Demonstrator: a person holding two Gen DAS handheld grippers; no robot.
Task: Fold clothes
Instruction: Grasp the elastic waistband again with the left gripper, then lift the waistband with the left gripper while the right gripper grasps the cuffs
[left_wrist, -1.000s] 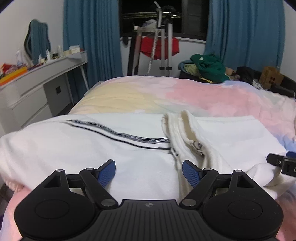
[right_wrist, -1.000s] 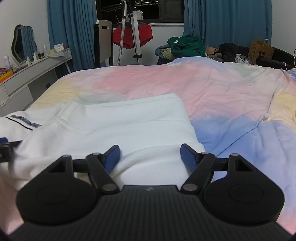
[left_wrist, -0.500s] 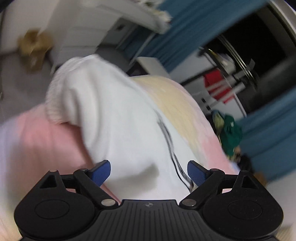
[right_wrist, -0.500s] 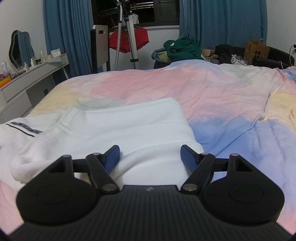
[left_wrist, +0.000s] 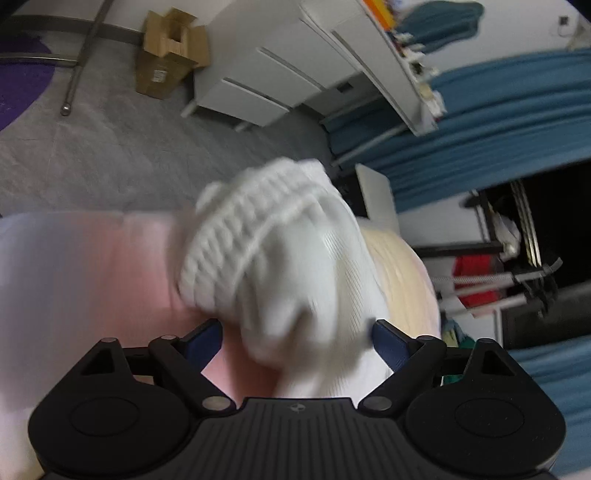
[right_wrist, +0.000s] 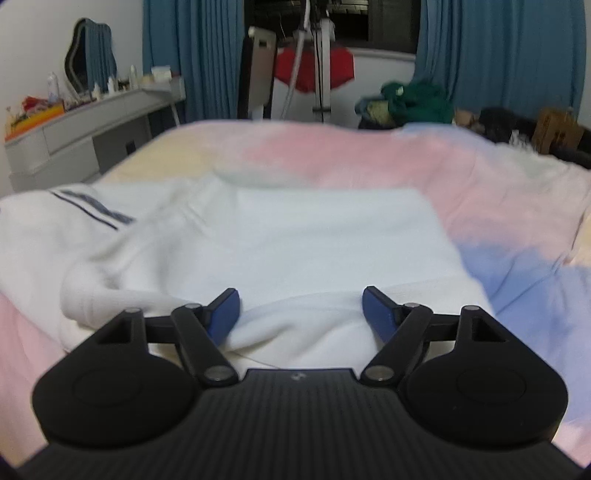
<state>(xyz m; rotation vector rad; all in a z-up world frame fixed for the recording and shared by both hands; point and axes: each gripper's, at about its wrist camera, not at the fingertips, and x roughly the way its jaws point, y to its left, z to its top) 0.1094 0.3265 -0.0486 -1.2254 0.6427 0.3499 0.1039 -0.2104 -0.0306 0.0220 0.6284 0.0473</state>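
A white sweater (right_wrist: 314, 236) with a dark striped band lies partly folded on the pastel bed cover (right_wrist: 480, 192). In the left wrist view its sleeve (left_wrist: 288, 266) with a ribbed cuff lies at the bed's edge, blurred. My left gripper (left_wrist: 295, 341) is open, rolled sideways, its jaws on either side of the sleeve. My right gripper (right_wrist: 301, 308) is open, low over the sweater's near hem, not holding it.
A white dresser (left_wrist: 295, 74) and a cardboard box (left_wrist: 166, 51) stand on the grey floor beside the bed. Blue curtains (right_wrist: 498, 48), a clothes rack with a red garment (right_wrist: 314, 70) and a pile of green clothes (right_wrist: 413, 99) are beyond the bed.
My left gripper has swung left and rolled sideways, from over the sweater's body to its sleeve cuff at the bed's edge. My right gripper has shifted slightly and stays open.
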